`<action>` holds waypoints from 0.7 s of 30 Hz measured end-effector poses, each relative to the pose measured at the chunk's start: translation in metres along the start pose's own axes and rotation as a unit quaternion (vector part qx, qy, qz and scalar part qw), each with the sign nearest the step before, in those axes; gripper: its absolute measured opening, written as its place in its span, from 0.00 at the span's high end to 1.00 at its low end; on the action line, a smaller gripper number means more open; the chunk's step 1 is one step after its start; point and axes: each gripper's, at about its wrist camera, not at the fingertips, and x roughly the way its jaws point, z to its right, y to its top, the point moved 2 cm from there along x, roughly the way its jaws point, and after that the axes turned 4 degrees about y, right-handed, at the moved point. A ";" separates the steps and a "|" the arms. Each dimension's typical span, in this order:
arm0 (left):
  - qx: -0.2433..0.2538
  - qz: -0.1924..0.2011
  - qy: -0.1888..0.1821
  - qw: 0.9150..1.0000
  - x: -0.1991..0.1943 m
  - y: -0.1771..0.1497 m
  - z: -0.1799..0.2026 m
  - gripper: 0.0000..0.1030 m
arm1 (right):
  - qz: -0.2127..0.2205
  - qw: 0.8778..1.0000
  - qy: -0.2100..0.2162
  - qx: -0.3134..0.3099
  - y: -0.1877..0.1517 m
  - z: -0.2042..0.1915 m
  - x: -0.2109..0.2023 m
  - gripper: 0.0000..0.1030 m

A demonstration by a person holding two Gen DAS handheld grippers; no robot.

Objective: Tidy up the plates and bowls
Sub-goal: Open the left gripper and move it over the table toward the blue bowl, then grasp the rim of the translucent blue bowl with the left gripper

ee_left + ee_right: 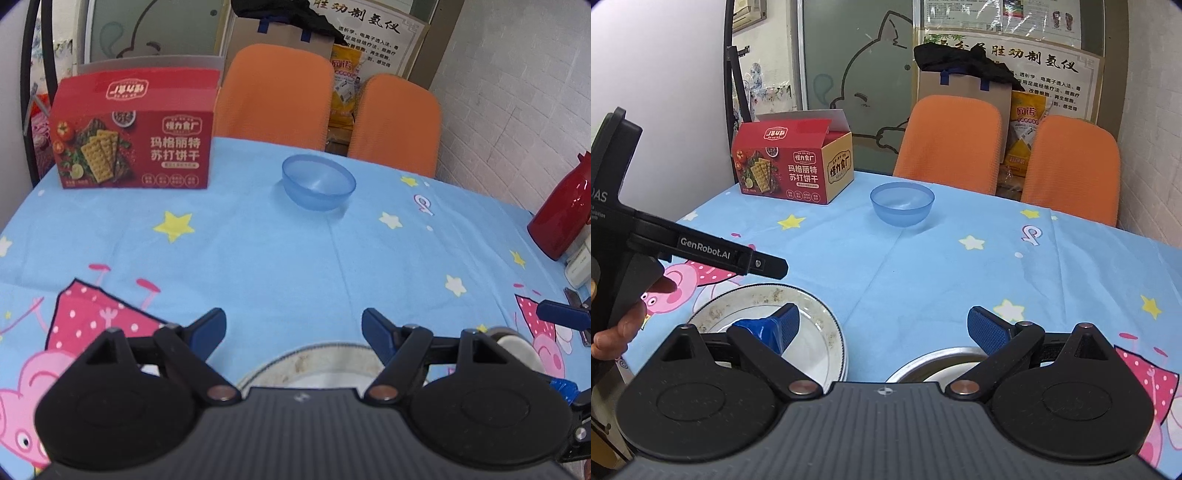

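Both grippers, left and right, fingers apart, empty. Two plates near; blue bowl far on counter.

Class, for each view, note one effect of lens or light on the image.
Left wrist view: fisheye bends the table edge; glare on the red flask. Right wrist view: dark corners; the bowl throws only a faint shadow.

Two orange chairs, white brick wall
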 end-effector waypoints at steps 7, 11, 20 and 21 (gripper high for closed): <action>-0.014 0.011 -0.003 1.000 0.046 0.081 0.012 0.27 | -0.023 1.000 0.007 -0.017 0.062 0.029 0.052 0.17; -0.021 -0.006 0.006 1.000 0.093 0.116 0.017 0.27 | -0.054 0.998 0.011 -0.019 0.090 0.043 0.112 0.17; -0.011 -0.063 0.004 0.998 0.199 0.147 0.014 0.27 | -0.127 0.992 0.009 0.007 0.084 0.068 0.231 0.17; -0.008 -0.069 0.006 0.998 0.210 0.149 0.015 0.27 | -0.130 0.992 0.006 0.005 0.084 0.069 0.237 0.17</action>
